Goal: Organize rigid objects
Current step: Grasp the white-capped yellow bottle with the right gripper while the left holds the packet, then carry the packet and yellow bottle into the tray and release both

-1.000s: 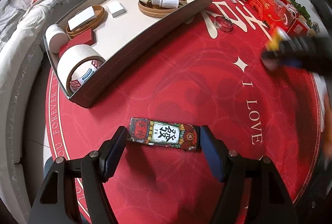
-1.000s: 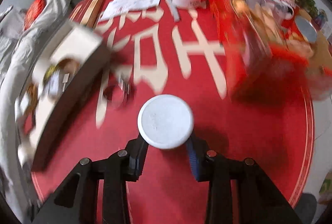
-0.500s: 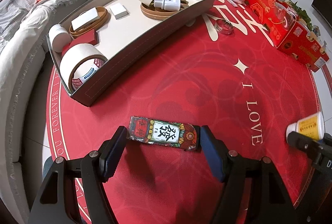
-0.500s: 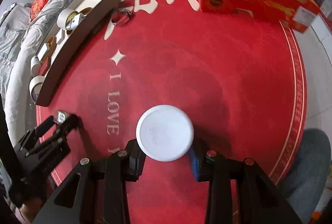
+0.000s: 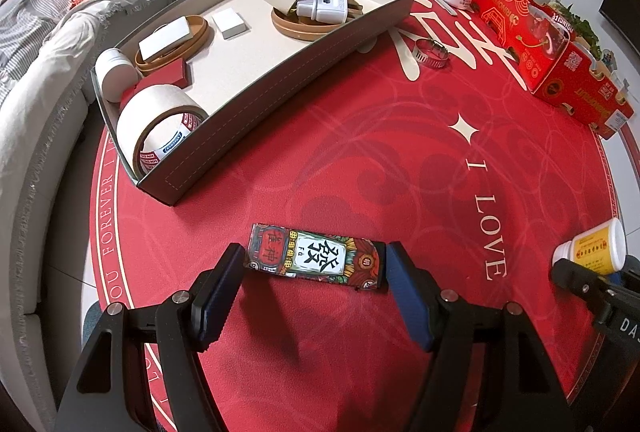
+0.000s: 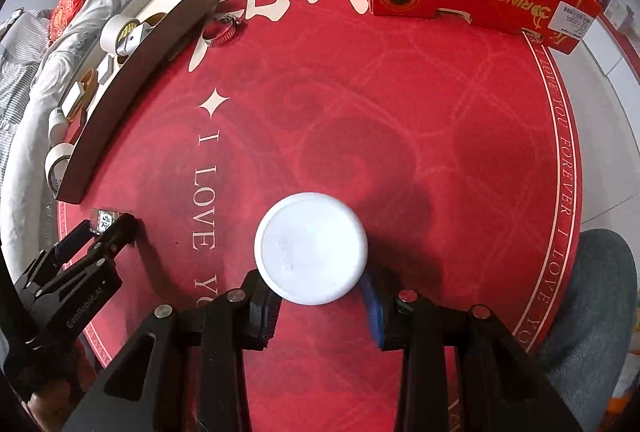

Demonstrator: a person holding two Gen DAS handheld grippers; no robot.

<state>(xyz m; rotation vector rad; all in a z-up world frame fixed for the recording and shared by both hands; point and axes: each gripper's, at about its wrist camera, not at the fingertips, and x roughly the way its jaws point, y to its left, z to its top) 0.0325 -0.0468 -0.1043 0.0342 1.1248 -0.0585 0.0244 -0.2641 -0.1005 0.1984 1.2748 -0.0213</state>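
Currently both grippers sit low over the red round mat [image 5: 360, 152], each with an item between its fingers.

From my remote seat I read the left gripper [image 5: 316, 268] as clamped end-to-end on the patterned flat box [image 5: 316, 256], which lies on the mat just in front of the grey tray [image 5: 280, 72]; both pads touch its short ends. My right gripper [image 6: 320, 296] is clenched on the yellow-labelled bottle [image 5: 596, 246], white cap [image 6: 311, 247] facing its camera, body hidden beneath. Whether the bottle touches the mat I cannot tell. The tray already holds tape rolls [image 5: 156, 128], wooden rings, a white plug adapter [image 5: 324, 6] and small white blocks. A metal hose clamp [image 5: 430, 52] lies loose on the mat beside the tray's far corner, near the red fruit carton [image 5: 540, 52].
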